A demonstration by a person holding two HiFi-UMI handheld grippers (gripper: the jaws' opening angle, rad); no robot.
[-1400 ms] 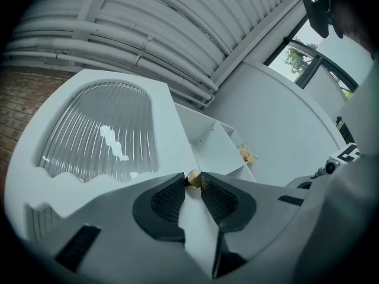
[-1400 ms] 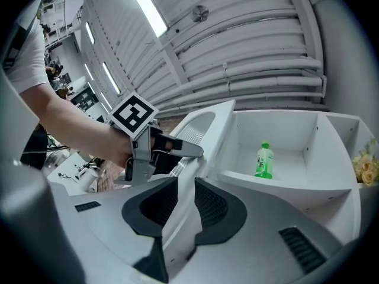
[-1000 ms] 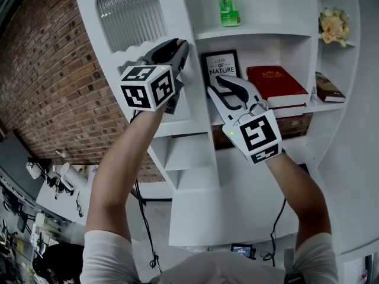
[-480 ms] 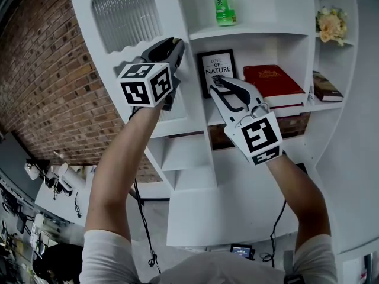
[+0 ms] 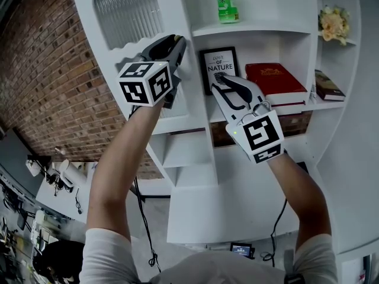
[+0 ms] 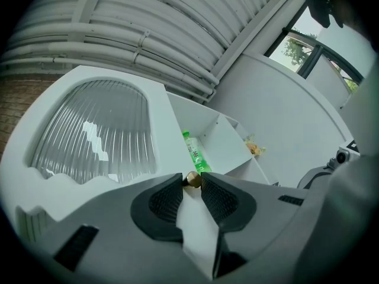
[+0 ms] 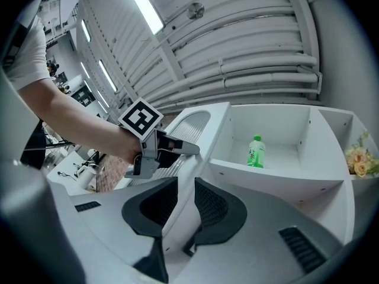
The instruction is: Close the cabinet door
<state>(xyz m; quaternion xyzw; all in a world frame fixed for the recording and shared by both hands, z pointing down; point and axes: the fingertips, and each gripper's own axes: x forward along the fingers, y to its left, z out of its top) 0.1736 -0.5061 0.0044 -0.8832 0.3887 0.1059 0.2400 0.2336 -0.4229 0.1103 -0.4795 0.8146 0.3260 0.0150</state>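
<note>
The white cabinet door with a ribbed glass pane stands swung open at the left of the cabinet. My left gripper is shut on the door's free edge. In the left gripper view its jaws straddle that edge, with a small brass knob at the tips. My right gripper hovers in front of the middle shelf, just below the framed print, a little right of the left one. Its jaws stand slightly open with nothing between the pads.
A green bottle stands on the upper shelf. A framed print and a red book sit on the middle shelf. Flowers and another book are on the right side shelves. A brick wall lies behind the door.
</note>
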